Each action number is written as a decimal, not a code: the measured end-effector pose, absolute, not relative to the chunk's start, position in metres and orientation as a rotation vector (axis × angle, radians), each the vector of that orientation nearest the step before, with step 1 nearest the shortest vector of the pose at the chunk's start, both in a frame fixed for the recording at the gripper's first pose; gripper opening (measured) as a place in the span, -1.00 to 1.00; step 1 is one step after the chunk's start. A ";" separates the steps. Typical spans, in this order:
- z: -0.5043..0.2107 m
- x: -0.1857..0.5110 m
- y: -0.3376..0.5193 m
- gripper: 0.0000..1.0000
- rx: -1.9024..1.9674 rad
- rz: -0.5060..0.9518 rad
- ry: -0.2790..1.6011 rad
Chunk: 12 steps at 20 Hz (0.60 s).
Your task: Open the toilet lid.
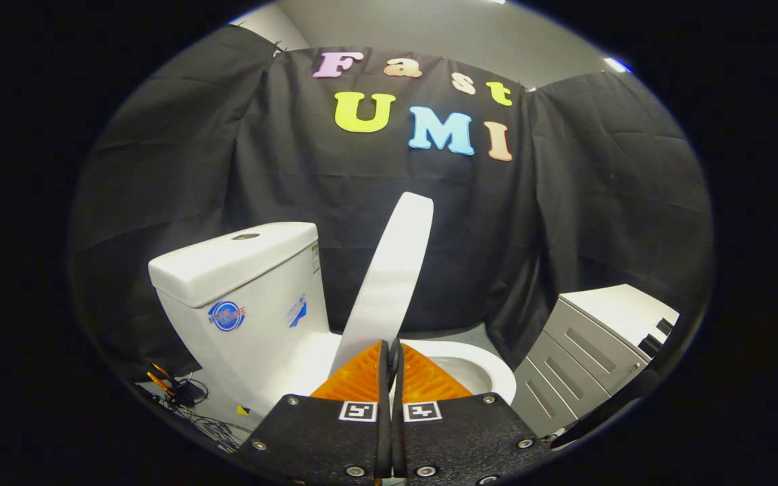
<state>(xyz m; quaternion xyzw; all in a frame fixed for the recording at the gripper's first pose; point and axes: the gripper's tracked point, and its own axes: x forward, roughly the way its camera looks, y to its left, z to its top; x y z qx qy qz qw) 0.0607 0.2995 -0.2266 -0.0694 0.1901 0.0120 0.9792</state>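
Observation:
The white toilet (254,324) stands just ahead, with its tank (234,260) on the left and the bowl rim (490,374) on the right. The toilet lid (396,263) is raised steeply and seen almost edge-on, leaning up from the fingertips towards the tank side. My gripper (392,345) is at the lid's lower edge. Its fingers (362,378) are drawn together with only a thin slit between them, and the lid's rim runs into that slit. Part of the open bowl shows beyond the right finger.
A grey drawer cabinet (591,351) stands close to the right of the bowl. Cables and small devices (183,391) lie on the floor left of the toilet base. Black cloth walls close in behind and on both sides.

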 end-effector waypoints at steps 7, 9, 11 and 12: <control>-0.217 0.065 0.349 -1.00 -0.225 0.027 0.364; -0.217 0.065 0.362 -1.00 -0.245 0.031 0.361; -0.216 0.066 0.375 -1.00 -0.279 0.038 0.360; -0.216 0.066 0.378 -1.00 -0.289 0.034 0.361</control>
